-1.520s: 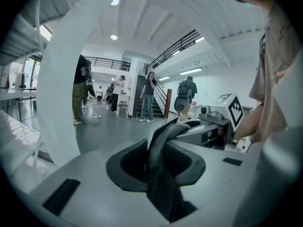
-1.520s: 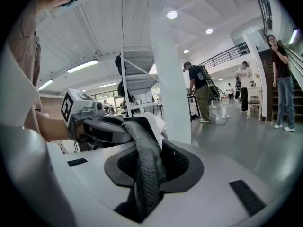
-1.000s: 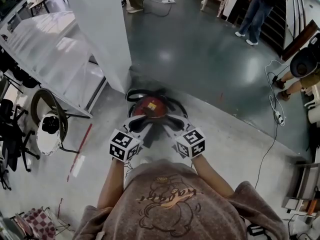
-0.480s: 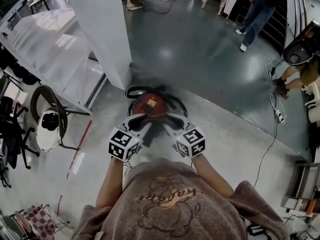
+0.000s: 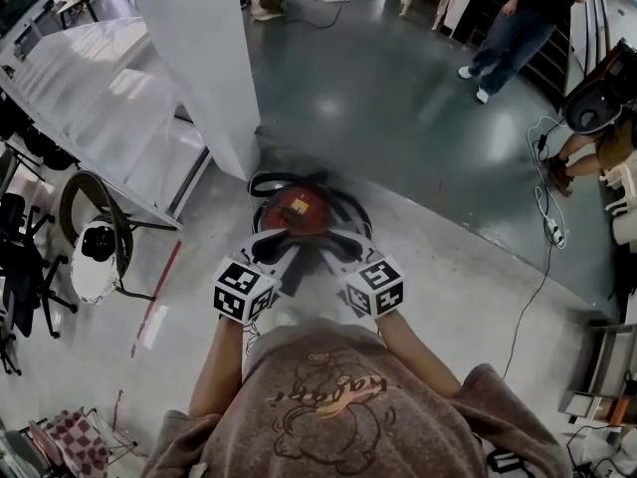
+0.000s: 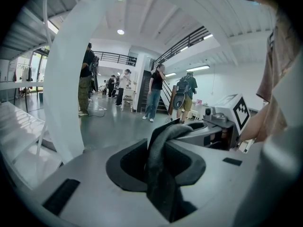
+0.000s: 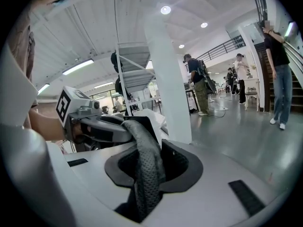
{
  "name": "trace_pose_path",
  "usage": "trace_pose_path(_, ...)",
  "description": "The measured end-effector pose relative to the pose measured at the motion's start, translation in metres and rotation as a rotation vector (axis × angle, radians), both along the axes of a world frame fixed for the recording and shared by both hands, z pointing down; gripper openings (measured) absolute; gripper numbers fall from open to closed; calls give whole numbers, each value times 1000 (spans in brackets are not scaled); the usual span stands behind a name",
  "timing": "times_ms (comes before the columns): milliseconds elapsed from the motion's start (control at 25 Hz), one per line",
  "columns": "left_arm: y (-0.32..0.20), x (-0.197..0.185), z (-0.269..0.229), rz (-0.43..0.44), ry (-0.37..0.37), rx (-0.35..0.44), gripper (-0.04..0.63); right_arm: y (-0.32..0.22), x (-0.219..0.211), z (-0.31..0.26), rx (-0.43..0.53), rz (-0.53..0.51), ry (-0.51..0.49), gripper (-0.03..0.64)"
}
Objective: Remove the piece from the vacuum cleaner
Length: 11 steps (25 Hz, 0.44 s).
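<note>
L gripper (image 6: 161,150) and R gripper (image 7: 147,162) side by side just ahead of the torso, each clamped on one end of the dark curved piece (image 6: 158,178) bridging them. Just beyond, on the floor, red vacuum (image 5: 299,209) w/ black hose (image 5: 264,182) looped round it. Farther left, white pillar (image 5: 199,58); far right, person (image 5: 503,23) standing.

i can't read any words or numbers here. the shirt (image 5: 333,396) has a cartoon print with curly lettering too blurred to read. the yellow sticker (image 5: 302,205) on the vacuum cleaner (image 5: 287,217) is too small. the marker cubes (image 5: 244,290) (image 5: 375,287) carry only black-and-white square patterns.
</note>
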<state>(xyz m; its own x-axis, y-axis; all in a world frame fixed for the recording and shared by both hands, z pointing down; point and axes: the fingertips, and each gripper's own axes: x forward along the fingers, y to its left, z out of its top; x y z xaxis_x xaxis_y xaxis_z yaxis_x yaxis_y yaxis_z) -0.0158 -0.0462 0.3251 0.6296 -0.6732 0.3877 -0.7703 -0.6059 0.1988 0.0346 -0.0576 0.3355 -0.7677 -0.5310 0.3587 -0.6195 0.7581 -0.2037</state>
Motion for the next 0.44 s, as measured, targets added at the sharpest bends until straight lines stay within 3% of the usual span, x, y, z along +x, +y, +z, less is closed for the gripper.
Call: trace_pose_path(440,0,4,-1,-15,-2,0,94,0,4,-1,-6,11,-15,77)
